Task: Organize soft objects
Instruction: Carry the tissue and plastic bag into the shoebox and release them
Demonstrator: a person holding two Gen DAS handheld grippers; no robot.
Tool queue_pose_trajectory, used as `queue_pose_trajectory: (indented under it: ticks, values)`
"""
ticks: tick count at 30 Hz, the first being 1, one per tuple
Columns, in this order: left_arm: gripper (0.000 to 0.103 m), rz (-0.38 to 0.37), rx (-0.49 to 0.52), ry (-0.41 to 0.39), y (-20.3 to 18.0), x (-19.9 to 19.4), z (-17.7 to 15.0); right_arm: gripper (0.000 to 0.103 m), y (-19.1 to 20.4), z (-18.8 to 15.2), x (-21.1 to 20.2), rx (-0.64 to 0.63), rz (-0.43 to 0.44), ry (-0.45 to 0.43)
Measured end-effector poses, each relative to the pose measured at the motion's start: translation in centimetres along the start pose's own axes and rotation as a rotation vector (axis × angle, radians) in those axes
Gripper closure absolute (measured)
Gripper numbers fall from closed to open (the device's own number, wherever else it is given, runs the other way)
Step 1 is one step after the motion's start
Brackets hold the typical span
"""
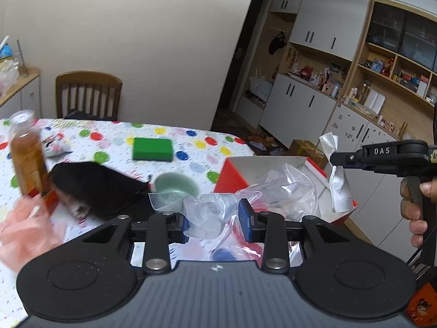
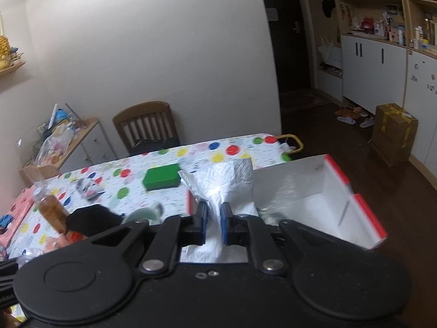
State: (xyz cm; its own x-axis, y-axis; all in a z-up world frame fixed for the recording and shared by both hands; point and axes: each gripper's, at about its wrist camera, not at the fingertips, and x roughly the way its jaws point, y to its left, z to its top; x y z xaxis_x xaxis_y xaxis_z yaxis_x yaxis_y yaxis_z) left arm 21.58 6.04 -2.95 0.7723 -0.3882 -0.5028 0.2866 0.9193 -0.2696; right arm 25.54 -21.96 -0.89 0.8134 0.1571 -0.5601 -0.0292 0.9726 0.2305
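Left-wrist view first: the left gripper (image 1: 215, 222) sits at six o'clock, its blue-padded fingers (image 1: 248, 220) set partly apart with a crumpled clear plastic bag (image 1: 218, 213) bunched between them; whether the pads actually press the film cannot be told. Behind it, towards one o'clock, stands a red-and-white box (image 1: 235, 175) with more clear plastic spilling out. At three o'clock the right gripper (image 1: 334, 160), worked by a hand (image 1: 415, 207), pinches a white paper towel (image 1: 337, 175) that hangs over the box's right edge. On the dotted tablecloth (image 1: 191, 142) lie a green sponge (image 1: 153, 149) at eleven o'clock, a pale green cup (image 1: 176, 184), a black cloth (image 1: 95, 186), an amber bottle (image 1: 28, 158) and a pink mesh puff (image 1: 21, 235) at nine o'clock. Right-wrist view: the right gripper (image 2: 213, 222) has its fingers (image 2: 202, 222) pressed close on the paper towel (image 2: 226, 180), which rises towards twelve o'clock, with the box (image 2: 336, 191) at three o'clock and the sponge (image 2: 161, 176) at eleven o'clock.
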Motion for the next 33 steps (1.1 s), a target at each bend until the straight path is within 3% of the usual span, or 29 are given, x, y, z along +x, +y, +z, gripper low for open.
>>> queue_pose_trajectory:
  ticks: [18, 33]
  values:
    - [0.069, 0.038, 0.039, 0.077, -10.3, 10.3, 3.3, 0.094, -11.8, 1.4, 2.9, 0.053, -0.023, 0.056]
    - [0.069, 0.184, 0.017, 0.109, -14.8, 20.0, 4.8, 0.094, -14.6, 1.2, 8.2, 0.009, 0.048, 0.168]
